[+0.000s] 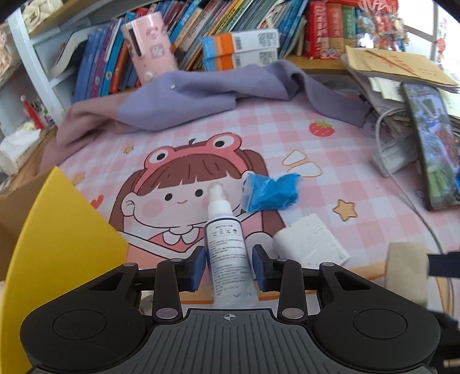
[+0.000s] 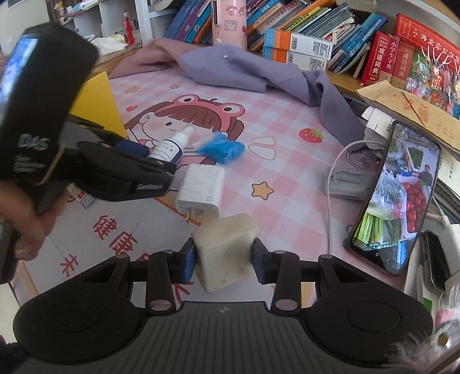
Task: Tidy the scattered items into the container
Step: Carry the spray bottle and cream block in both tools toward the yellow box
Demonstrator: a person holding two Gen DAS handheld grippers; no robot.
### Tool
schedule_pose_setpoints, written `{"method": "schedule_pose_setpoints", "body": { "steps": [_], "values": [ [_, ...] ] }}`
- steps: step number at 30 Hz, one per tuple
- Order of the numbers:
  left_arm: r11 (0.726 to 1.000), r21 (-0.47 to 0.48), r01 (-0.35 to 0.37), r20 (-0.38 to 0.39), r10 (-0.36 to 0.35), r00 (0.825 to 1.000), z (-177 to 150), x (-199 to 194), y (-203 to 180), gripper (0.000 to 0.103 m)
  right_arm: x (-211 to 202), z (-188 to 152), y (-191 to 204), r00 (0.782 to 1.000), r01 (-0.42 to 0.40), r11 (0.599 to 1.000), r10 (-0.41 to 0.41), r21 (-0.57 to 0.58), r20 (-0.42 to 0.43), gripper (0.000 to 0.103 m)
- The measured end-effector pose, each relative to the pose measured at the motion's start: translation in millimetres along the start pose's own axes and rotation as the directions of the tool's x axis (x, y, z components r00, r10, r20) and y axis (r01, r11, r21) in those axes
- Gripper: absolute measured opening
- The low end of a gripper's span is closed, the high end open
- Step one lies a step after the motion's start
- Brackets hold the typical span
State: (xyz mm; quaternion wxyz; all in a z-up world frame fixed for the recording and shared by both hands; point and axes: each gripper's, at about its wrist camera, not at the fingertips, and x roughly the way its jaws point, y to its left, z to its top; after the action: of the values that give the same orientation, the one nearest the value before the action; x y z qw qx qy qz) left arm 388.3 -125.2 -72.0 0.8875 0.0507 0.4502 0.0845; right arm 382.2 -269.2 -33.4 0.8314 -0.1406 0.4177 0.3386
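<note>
- Leftmost, a yellow container (image 1: 60, 230) stands at the edge of your pink checked mat (image 1: 287, 138); its yellow wall also shows in the right wrist view behind your left tool.
- Next, your left gripper (image 1: 229, 266) straddles a white spray bottle (image 1: 227, 244) that lies on the mat with its nozzle pointing away from you. The left blue pad touches the bottle's side, while a narrow gap remains at the right pad, so the fingers are parted around the bottle and not yet clamped on it.
- Just right of the bottle's nozzle lies a crumpled blue plastic bag (image 1: 270, 191), resting on the mat beside the cartoon girl's hair.
- Nearer you and right of the bottle sits a white charger plug (image 2: 201, 188), flat on the mat, its two metal prongs pointing toward you.
- Further right, your right gripper (image 2: 224, 260) has its fingers closed on a cream block (image 2: 225, 253). Both blue pads press its sides, and the block sits tilted between them; whether it is clear of the mat cannot be told.
- At the back, a purple cloth (image 1: 201, 97) lies bunched along the mat's far edge, below a row of books (image 1: 230, 26).
- Rightmost, a phone (image 2: 396, 198) stands propped on its side with its screen lit, a white cable (image 2: 333, 184) curving past it.
</note>
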Motion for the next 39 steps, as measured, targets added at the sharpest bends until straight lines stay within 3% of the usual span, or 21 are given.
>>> {"method": "schedule_pose_setpoints", "body": {
  "steps": [12,28,39],
  "values": [
    [0.997,-0.060,0.045,-0.023,-0.047,0.999,-2.3,5.3,11.5,0.031,-0.1,-1.2,4.8,1.000,0.000,1.000,0.000,-0.007,0.002,0.036],
    [0.982,-0.070,0.174,0.073,-0.169,0.983,-49.9,-108.9,32.2,0.031,-40.3,-11.1,23.1,0.998,0.005,1.000,-0.004,-0.013,0.067,0.035],
    [0.975,-0.015,0.223,0.135,-0.219,0.966,-91.5,-156.9,48.7,0.031,-78.0,-31.8,62.6,0.992,0.076,0.997,-0.074,-0.017,0.102,0.035]
  ]
}}
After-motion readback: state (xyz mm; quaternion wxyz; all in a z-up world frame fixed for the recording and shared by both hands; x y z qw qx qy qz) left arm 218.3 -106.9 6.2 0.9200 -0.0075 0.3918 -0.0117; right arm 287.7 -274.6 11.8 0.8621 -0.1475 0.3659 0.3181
